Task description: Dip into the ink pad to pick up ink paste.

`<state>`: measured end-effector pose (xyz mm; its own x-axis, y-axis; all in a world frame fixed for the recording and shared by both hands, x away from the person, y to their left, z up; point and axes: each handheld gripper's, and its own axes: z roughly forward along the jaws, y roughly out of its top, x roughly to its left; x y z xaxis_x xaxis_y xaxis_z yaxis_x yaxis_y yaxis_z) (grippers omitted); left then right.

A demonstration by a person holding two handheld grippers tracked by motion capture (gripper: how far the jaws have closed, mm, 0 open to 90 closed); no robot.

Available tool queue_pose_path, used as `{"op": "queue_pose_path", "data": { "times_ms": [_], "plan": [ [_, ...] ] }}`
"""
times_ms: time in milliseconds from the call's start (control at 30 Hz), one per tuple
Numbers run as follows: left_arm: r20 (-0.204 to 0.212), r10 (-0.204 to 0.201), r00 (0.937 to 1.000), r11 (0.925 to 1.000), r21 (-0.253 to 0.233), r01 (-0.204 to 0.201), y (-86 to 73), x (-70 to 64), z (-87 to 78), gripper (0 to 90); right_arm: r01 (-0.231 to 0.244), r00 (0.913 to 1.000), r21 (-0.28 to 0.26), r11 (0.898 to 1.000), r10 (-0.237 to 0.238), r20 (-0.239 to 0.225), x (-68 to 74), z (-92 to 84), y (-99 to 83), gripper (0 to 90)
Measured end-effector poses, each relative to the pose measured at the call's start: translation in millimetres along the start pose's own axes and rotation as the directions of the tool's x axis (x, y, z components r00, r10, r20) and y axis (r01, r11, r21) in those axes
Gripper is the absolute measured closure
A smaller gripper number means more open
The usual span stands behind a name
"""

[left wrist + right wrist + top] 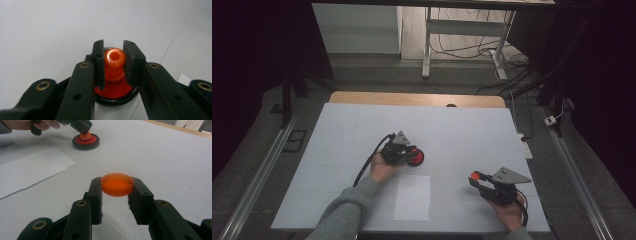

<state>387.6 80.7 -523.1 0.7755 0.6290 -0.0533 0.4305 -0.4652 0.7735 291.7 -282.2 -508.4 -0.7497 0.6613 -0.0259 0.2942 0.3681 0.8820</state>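
A red disc with a black rim point(417, 158) lies on the white table top point(462, 132), left of the middle. An orange knob point(114, 62) stands up from the red disc point(117, 91), and my left gripper point(113, 58) is shut on that knob from both sides. Seen from the right gripper view, the left gripper point(85, 131) comes down on the knob point(86, 136) at a slant. At the front right, my right gripper point(475, 178) is shut on a shallow orange cap point(117, 184), held level a little above the table.
A white sheet of paper point(413, 197) lies flat between the two hands near the front edge. A wooden strip point(412, 98) runs along the table's far edge. Beyond it are a desk frame point(427, 45) and cables on the floor.
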Motion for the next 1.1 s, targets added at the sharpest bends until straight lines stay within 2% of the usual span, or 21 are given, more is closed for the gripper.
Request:
{"op": "queue_pose_path", "data": {
  "times_ms": [433,567,1100],
  "plan": [
    [-0.003,0.009,1.0,0.9999,-0.004,-0.009,-2.5,-0.7,0.5,73.1,0.002,1.0,-0.003,1.0,-0.002,-0.002,0.3,-0.5,0.3,64.5],
    [-0.008,0.023,0.9997,0.9997,0.0,-0.023,-2.5,-1.7,0.4,73.2,0.003,1.0,0.0,1.0,-0.003,0.001,0.4,-0.9,0.4,64.5],
    [-0.015,0.023,0.9996,0.9997,0.005,-0.023,-2.8,-2.8,0.1,73.5,-0.004,1.0,-0.008,1.0,0.004,0.0,1.5,-1.8,0.8,64.5]
  ]
}}
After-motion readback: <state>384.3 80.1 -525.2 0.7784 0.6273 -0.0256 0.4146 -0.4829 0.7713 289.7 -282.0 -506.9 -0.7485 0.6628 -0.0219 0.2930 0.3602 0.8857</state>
